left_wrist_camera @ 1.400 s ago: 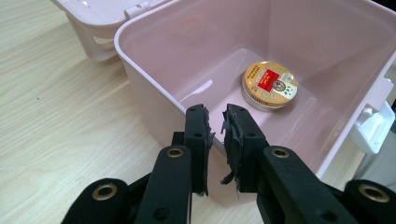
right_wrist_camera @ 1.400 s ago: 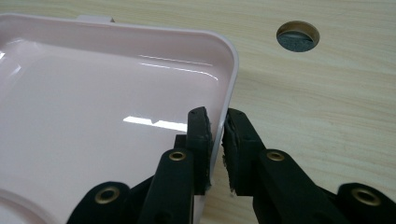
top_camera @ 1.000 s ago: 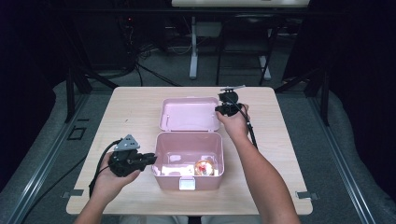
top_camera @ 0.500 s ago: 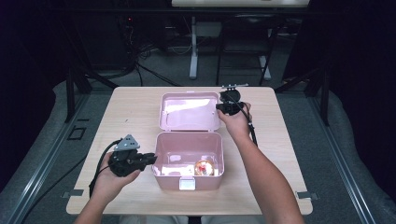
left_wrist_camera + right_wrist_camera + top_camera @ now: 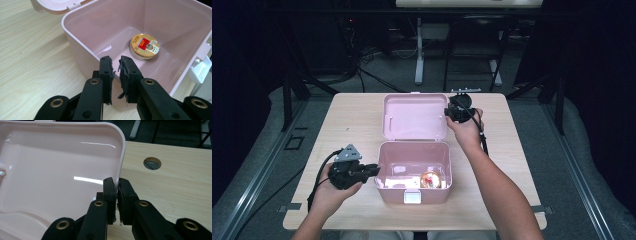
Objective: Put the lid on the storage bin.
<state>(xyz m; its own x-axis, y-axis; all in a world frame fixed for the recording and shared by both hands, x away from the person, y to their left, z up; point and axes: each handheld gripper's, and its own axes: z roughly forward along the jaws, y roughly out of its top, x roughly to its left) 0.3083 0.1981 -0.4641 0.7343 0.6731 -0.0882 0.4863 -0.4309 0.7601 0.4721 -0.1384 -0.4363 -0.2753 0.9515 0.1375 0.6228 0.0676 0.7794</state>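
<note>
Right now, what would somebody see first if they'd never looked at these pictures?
The pink box near the front of the table, with its lid swung open behind it. Inside, at the bottom, lies a round gold tin with a red label. The right gripper pinches the lid's edge, its jaws having just closed on it, while the left gripper grips the box's wall.
</note>
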